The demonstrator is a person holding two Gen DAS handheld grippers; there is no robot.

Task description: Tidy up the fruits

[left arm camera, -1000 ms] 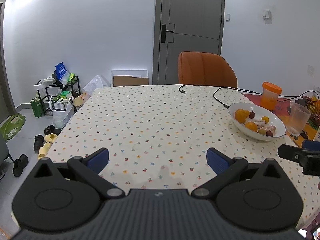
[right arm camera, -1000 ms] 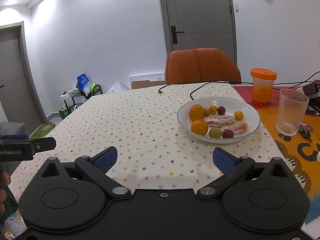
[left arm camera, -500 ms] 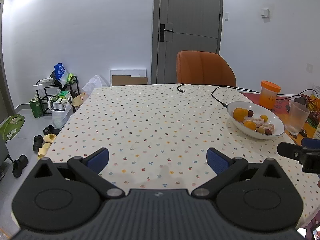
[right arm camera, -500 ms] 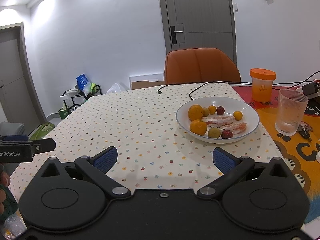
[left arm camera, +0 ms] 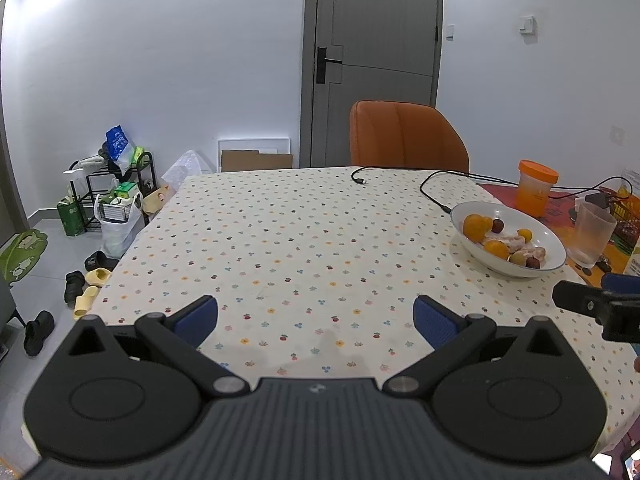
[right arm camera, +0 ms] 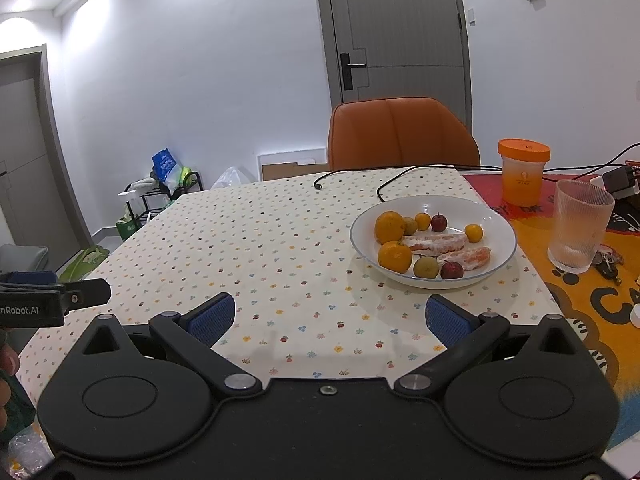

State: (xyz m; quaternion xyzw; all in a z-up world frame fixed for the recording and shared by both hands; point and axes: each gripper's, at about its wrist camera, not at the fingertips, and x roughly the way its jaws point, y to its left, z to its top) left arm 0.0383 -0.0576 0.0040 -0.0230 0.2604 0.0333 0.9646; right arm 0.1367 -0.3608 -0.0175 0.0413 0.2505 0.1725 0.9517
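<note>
Both tools hover low over the near edge of the counter [right arm camera: 280, 240], which wears a white cloth w/ small fruit & flower print. Left tool [left arm camera: 316, 316]: blue pads spread wide, nothing between them. Right tool [right arm camera: 330, 318]: same, jaws apart, empty.

Fruit sits in a white bowl [right arm camera: 502, 256] on the right part of the counter, ahead of the right tool & well right of the left one. In it: two oranges [right arm camera: 394, 256], peeled citrus segments [right arm camera: 434, 243], two small red fruits, a couple of greenish ones, small yellow-orange ones.

Just right of the bowl, a ribbed clear glass [right arm camera: 580, 228] on an orange mat w/ big black letters, only "CA" legible. Behind it an orange-lidded cup [right arm camera: 522, 176]; its logo too small to read. Black cables [right arm camera: 400, 180] trail over the far side. Orange chair [right arm camera: 402, 136] at the far edge.

Side of the left tool, seen from the right view, reads "nRobot.AI", the start cut off.
</note>
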